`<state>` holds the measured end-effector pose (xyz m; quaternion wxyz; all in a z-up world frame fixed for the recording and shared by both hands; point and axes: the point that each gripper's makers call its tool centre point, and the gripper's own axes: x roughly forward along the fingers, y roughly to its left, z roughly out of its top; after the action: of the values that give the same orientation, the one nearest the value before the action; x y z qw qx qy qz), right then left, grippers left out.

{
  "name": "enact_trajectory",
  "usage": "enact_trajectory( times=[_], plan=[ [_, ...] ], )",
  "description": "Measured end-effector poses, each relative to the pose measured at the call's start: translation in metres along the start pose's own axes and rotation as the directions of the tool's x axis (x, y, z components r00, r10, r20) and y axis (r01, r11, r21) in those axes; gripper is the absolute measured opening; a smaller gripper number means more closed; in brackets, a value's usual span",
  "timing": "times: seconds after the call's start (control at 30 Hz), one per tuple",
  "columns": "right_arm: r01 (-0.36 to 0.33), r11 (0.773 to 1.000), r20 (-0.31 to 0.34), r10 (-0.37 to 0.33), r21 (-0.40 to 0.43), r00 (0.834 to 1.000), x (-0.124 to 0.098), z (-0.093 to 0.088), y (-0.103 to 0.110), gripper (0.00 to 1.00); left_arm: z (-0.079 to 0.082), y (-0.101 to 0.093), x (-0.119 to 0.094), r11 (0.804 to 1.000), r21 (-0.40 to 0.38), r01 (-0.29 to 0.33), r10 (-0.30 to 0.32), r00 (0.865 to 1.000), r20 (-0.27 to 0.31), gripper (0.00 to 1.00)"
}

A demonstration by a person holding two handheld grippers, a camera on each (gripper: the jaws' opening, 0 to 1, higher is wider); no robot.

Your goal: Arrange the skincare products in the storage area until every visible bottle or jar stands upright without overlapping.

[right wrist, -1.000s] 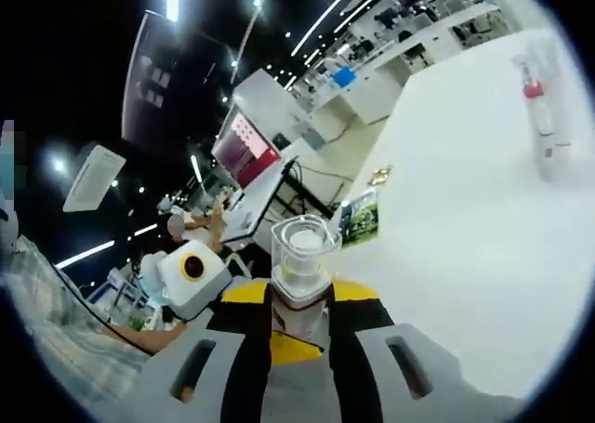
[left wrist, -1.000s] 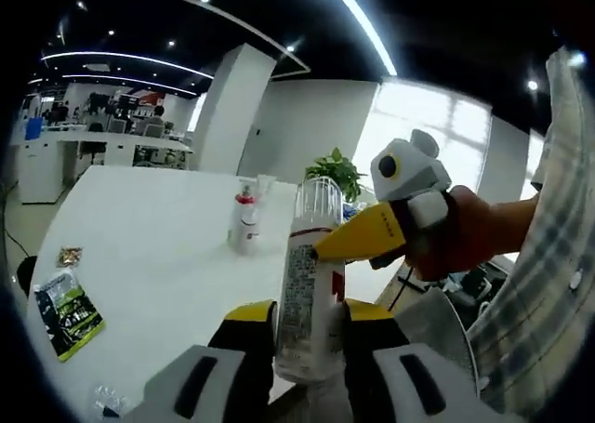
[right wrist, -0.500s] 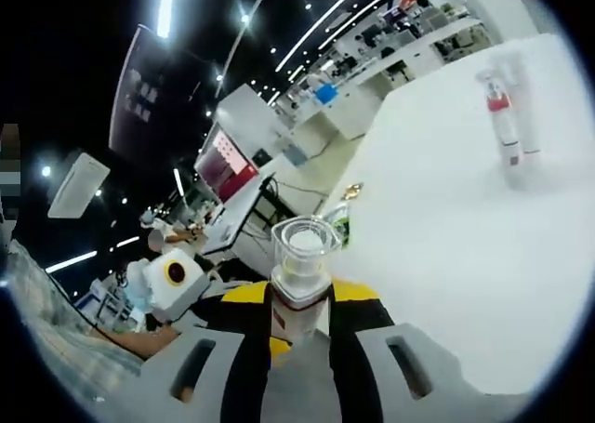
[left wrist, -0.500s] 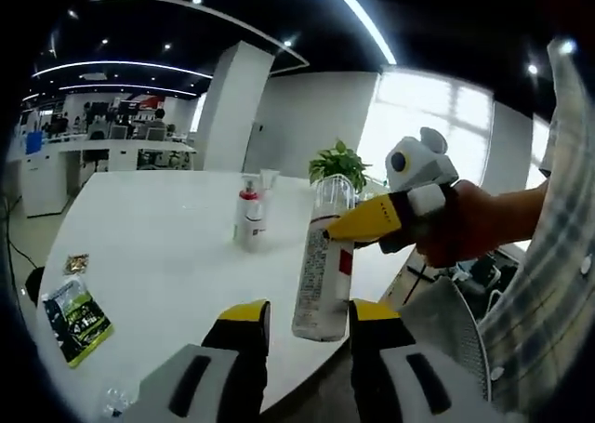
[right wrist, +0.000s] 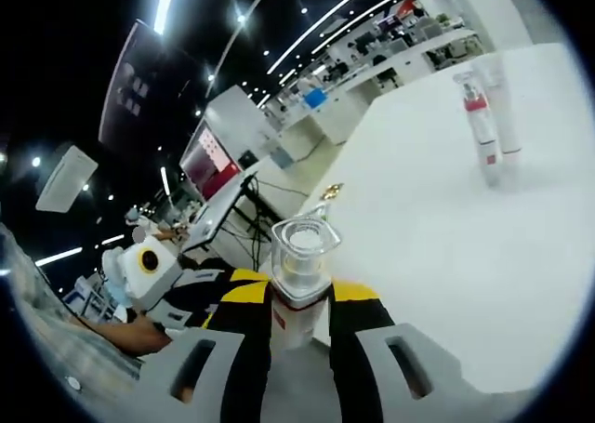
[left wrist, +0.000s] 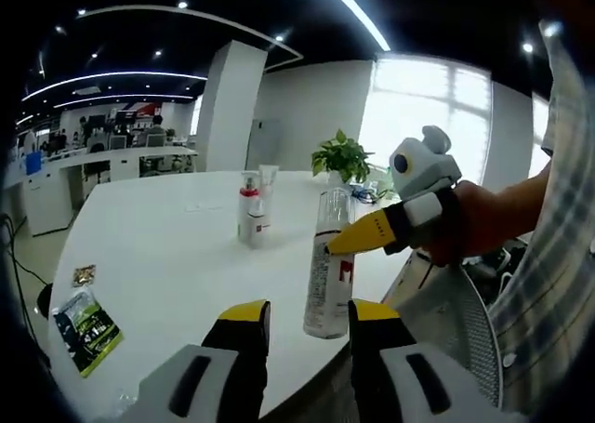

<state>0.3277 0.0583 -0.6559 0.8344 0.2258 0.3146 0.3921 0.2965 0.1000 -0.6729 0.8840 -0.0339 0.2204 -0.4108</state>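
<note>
Your right claw (right wrist: pixel 299 321) is gripping the clear-capped bottle (left wrist: pixel 328 274), which is standing upright right at the near edge of the white bench (left wrist: pixel 167 256). Your left claw (left wrist: pixel 307 335) is sitting wide apart, just short of that bottle. Two more bottles (left wrist: pixel 253 211) are standing mid-bench, leaving open surface all around

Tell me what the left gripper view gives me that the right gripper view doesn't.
Left gripper view adds the potted plant, the bright window and the hand on the right gripper. Right gripper view adds a pink-lit screen. Both share the clear bottle between the right gripper's jaws, the open left gripper, the red-capped pump bottle, the white tube and the white table.
</note>
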Motion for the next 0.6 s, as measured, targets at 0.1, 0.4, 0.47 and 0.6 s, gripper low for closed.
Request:
enact_trajectory(
  times=[0.1,0.4,0.47,0.6],
  plan=[
    [-0.001,1.0,0.005,0.001,-0.015,1.0,0.0,0.002,0.0,0.21,-0.001,0.0,0.001,1.0,0.01,-0.007,0.007,1.0,-0.004,0.34],
    [0.046,0.997,-0.049,-0.049,-0.056,0.998,0.005,-0.012,-0.009,0.21,-0.003,-0.003,0.002,1.0,0.026,-0.011,0.011,1.0,-0.012,0.34],
    [0.051,0.996,-0.058,-0.055,-0.067,0.997,0.006,-0.015,-0.01,0.21,-0.003,-0.004,0.002,1.0,0.028,-0.01,0.01,1.0,-0.014,0.34],
    [0.068,0.993,-0.067,-0.074,-0.093,0.995,0.006,-0.018,-0.012,0.21,-0.005,-0.007,0.004,0.999,0.046,-0.002,0.003,1.0,-0.022,0.34]
  ],
)
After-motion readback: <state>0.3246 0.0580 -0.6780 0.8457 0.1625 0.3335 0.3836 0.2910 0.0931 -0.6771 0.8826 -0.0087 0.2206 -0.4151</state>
